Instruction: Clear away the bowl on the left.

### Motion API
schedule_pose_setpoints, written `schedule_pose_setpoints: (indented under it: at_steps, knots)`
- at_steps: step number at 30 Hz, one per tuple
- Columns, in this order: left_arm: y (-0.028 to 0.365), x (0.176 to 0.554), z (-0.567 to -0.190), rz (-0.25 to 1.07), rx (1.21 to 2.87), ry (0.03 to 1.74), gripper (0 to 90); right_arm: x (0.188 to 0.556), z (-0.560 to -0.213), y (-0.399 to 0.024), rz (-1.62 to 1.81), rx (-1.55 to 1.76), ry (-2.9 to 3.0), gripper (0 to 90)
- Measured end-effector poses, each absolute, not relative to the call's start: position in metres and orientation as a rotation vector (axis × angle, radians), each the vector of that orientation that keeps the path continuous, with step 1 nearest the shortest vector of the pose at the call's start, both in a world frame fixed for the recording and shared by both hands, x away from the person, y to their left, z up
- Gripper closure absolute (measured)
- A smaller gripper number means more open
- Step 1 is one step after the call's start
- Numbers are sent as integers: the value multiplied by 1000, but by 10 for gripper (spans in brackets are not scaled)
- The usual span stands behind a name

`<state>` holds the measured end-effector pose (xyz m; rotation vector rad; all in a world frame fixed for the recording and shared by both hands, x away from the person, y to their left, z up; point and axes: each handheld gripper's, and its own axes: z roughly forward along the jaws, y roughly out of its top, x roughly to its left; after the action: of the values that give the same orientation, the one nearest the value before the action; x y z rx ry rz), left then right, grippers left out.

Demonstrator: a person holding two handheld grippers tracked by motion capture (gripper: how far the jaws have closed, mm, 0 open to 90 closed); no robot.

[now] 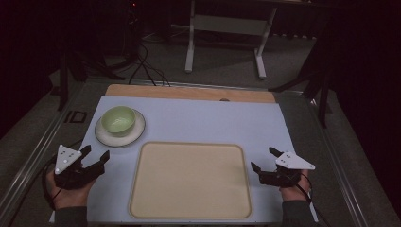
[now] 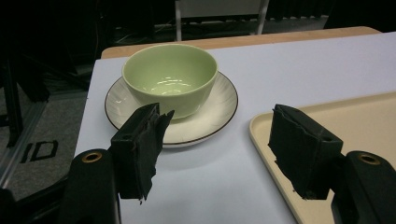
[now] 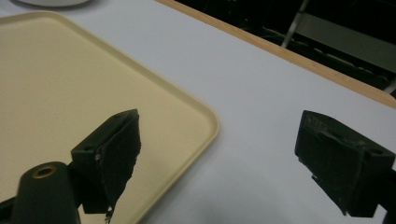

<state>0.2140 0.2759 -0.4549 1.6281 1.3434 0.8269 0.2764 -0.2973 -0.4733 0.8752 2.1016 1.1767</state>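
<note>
The left gripper view looks into the glossy pale-green ceramic bowl (image 2: 170, 77), empty, standing on the ribbed white saucer with a dark rim (image 2: 219, 112) at the tabletop's (image 1: 198, 120) far left. In the high view the flat beige plastic tray (image 1: 190, 180) lies bare, near and centre. The left claw (image 1: 97, 156), just near of the saucer, and the right claw (image 1: 265, 159), at the tray's right edge, both gape wide, gripping nothing.

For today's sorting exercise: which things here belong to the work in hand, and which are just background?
In the work:
- pale green ceramic bowl
- white ribbed saucer under it
- beige plastic tray
- left gripper, open
- right gripper, open

Background:
- white table frame
- black floor cables
</note>
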Motion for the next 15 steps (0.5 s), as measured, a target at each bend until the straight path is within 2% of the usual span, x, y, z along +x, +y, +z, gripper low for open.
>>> schedule_pose_setpoints:
  at_steps: [15]
  knots:
    - [276, 211, -454, 858, 1608, 1348, 354, 275, -472, -294, 1201, 827, 2115, 134]
